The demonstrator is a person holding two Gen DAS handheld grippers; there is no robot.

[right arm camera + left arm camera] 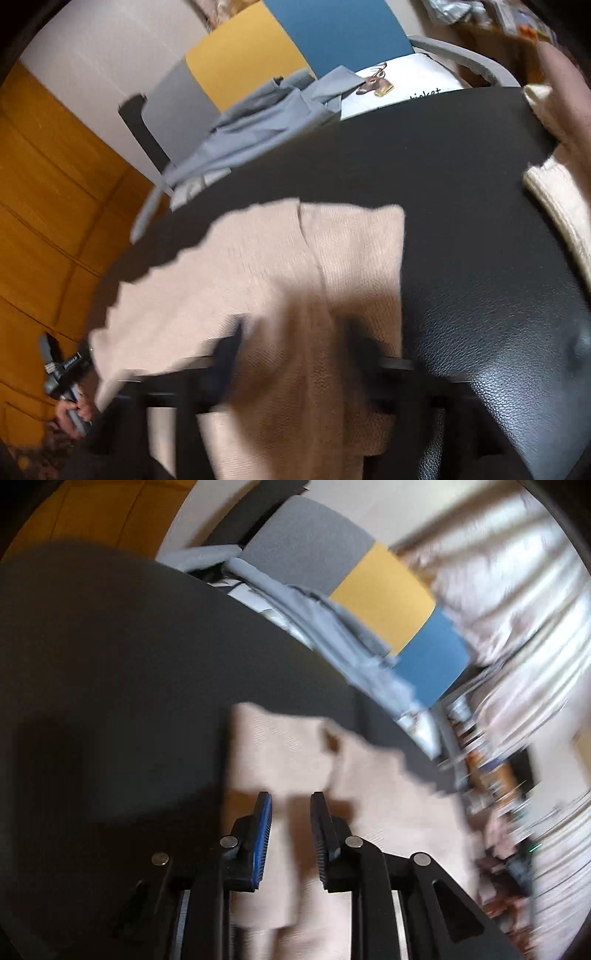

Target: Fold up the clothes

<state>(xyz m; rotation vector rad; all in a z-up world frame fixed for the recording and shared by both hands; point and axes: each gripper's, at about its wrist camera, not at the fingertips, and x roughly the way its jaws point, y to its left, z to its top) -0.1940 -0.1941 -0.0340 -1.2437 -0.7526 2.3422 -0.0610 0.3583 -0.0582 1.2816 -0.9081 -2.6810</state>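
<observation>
Two hand-held grippers over the beige knit garment (pixel 280 266), spread flat mid-desk (pixel 461 166) (presumably for folding): left hand-held gripper (pixel 291 834) parted, nothing pinched; right hand-held gripper (pixel 295 354), blurred at 6 o'clock, wide apart, gripping nothing.

Black linkage arms with silver pivot pins (pixel 229 842), ribbed fingers (pixel 321 834), one blue-edged.

Warm indoor light falls on my black leather-grained surface (pixel 480 295), which shows glare at lower right. Both fisheye views bend and go dark at the rims. My right tool (pixel 295 354) is smeared by motion blur, casting a soft shadow on the beige knitted cloth (pixel 258 258); the left view's right side streaks.
</observation>
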